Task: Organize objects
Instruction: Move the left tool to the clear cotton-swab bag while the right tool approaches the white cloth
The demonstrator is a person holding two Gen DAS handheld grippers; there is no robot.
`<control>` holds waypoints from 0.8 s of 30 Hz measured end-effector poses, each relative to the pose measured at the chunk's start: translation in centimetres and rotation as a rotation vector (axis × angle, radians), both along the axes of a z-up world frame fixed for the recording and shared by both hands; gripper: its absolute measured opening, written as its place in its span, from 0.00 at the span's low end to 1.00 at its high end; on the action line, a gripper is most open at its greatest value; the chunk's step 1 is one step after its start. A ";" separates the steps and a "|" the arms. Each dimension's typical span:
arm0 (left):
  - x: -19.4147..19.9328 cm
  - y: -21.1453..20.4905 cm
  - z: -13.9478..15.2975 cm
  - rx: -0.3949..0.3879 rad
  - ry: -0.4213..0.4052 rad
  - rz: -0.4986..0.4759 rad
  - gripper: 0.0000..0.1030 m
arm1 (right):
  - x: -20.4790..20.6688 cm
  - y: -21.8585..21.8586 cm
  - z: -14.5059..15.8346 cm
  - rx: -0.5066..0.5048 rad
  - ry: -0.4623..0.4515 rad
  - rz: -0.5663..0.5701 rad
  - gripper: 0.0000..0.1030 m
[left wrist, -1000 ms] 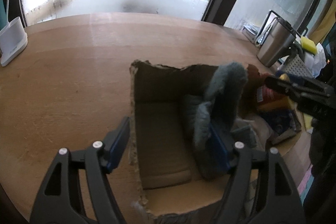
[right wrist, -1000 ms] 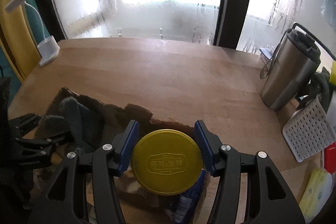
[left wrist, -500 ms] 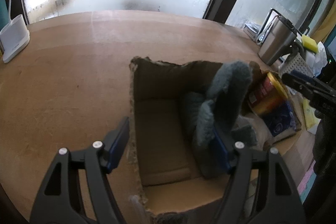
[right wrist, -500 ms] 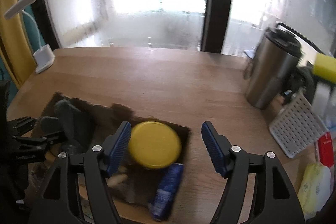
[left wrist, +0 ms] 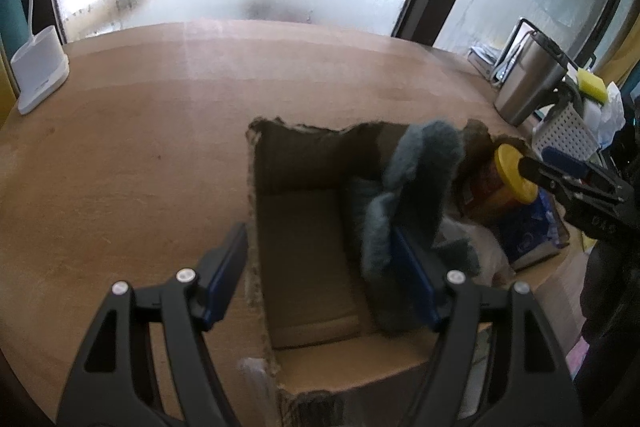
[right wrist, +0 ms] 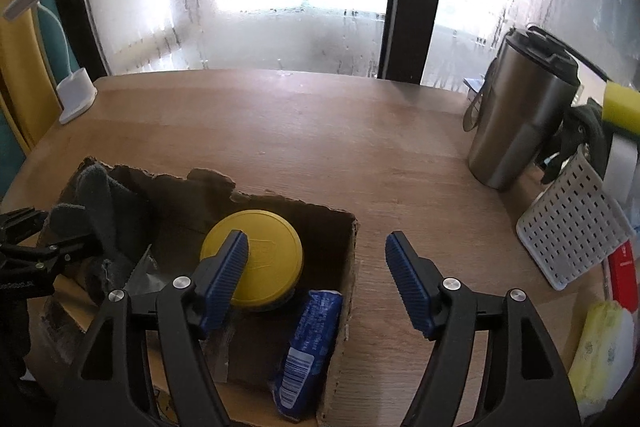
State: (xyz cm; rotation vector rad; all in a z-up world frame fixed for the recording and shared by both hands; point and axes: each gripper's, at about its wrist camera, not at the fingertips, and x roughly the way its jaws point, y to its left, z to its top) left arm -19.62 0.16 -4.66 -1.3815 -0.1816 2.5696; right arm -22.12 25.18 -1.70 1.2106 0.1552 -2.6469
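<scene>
An open cardboard box point(left wrist: 304, 227) point(right wrist: 348, 267) lies on the wooden table. In it are a grey fuzzy cloth point(left wrist: 420, 179) point(right wrist: 100, 203), a jar with a yellow lid point(right wrist: 256, 259) point(left wrist: 514, 173) and a blue packet point(right wrist: 308, 339) point(left wrist: 528, 227). My left gripper point(left wrist: 320, 279) is open, straddling the box's left wall; its right finger touches the cloth. My right gripper point(right wrist: 316, 279) is open and empty above the box's right wall, the jar just behind its left finger. It also shows in the left wrist view point(left wrist: 568, 167).
A steel tumbler point(right wrist: 520, 111) point(left wrist: 524, 79) stands at the right. A white perforated basket point(right wrist: 576, 219) point(left wrist: 568, 131) and yellow sponges point(right wrist: 600, 347) lie beyond it. A white lamp base point(left wrist: 38, 71) point(right wrist: 76, 95) sits far left. Fogged windows are behind.
My right gripper let go of the yellow-lidded jar, opened wide and drew back; the jar now rests in the box. My left gripper barely moved.
</scene>
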 end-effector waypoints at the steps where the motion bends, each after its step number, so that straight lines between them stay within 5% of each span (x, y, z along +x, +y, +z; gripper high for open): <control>1: 0.1 0.0 0.2 -0.005 0.008 0.001 0.71 | 0.1 0.1 0.0 -0.003 0.001 -0.002 0.72; 24: 4.2 -0.9 4.2 0.027 0.127 0.023 0.72 | 5.5 0.3 2.6 -0.066 0.041 0.014 0.72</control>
